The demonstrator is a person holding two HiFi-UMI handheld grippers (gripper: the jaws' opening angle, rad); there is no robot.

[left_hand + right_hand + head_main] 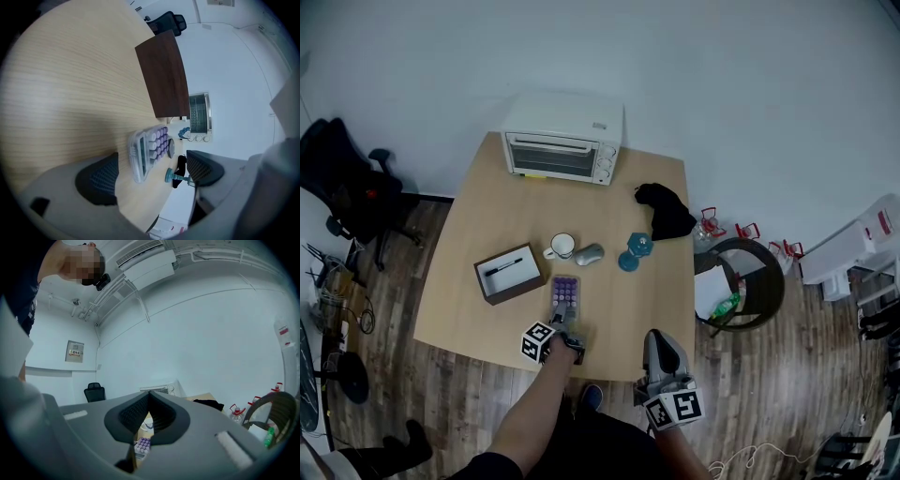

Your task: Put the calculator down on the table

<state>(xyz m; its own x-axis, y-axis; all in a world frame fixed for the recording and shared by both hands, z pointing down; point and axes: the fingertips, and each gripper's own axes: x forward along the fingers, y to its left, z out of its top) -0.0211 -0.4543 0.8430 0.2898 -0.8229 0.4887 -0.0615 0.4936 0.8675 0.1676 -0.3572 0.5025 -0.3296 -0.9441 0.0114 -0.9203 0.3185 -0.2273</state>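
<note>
**Purple-keyed calculator on the table, left tongs open around it**

Purple keys up, the calculator (565, 291) (149, 149) lies flat on the wooden table (487, 216), just ahead of the left tongs (567, 321) (152, 176). It sits between their two pads, which stand wide apart and touch neither side of it.

The set-down looks finished. The next move is probably only to draw the left tongs straight back toward the person without nudging the calculator's near end.

The left forearm reaches over the near table edge, with the tongs tipped somewhat downward. The right tongs (659, 345) (149, 416) are closed on nothing and held level, off the table edge to the right of the left pair.

Beyond the calculator stand a mug (562, 246) and a mouse (589, 254). A brown box (510, 273) lies ahead and left of the left tongs.
</note>
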